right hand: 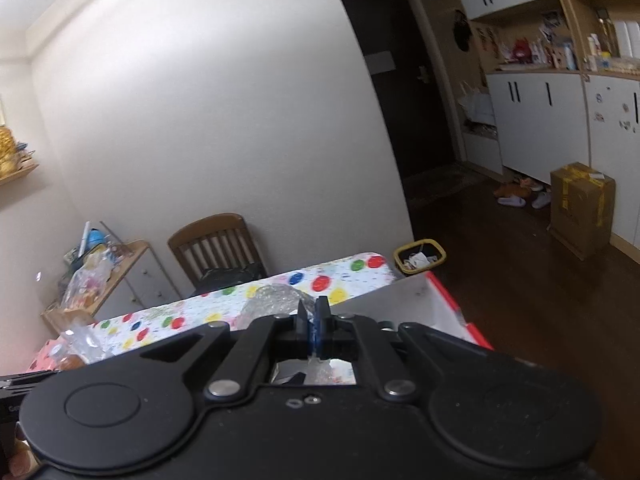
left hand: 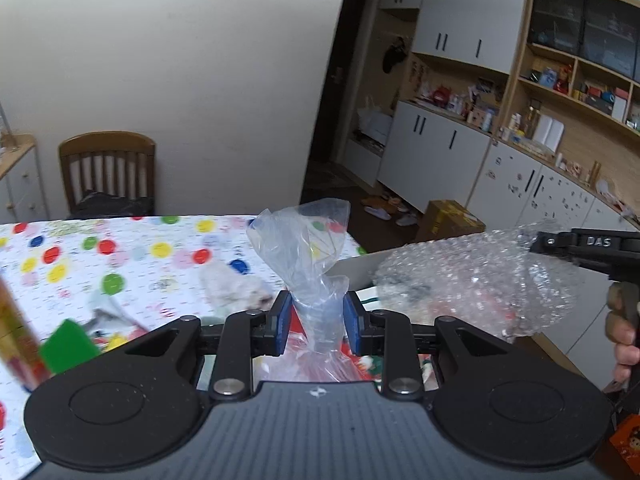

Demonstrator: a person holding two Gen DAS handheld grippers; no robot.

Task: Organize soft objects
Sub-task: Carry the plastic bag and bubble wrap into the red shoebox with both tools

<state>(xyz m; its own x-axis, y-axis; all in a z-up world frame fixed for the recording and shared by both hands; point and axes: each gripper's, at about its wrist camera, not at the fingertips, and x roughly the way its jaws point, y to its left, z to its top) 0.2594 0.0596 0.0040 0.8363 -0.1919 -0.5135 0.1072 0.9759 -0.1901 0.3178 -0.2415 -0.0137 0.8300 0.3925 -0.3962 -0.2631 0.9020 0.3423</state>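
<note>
**Both grippers carrying soft packaging over the table corner**

Your left gripper [left hand: 316, 322] is pinching the twisted neck of one clear plastic bag [left hand: 310, 240]; the blue pads are pressing on either side of it, and the bag's open top is fanning up above them. What is sitting in the bag's lower part is showing only as a reddish blur beneath the fingers.

Your right gripper [right hand: 314, 326] is clamping fully closed on a thin edge of one wad of bubble wrap [left hand: 476, 280], which is hanging to the right of the bag, near it but apart.

One white box with a red rim [right hand: 416, 300] is sitting open at the table's right corner, beneath both loads; its contents are too hidden to name.

On the dotted tablecloth [left hand: 132, 256] one white fluffy item [left hand: 236, 286] is lying just left of the bag. Farther off, one yellow wastebasket [right hand: 420, 256] is holding crumpled paper, and one cardboard carton [right hand: 582, 208] is standing on the floor.
</note>
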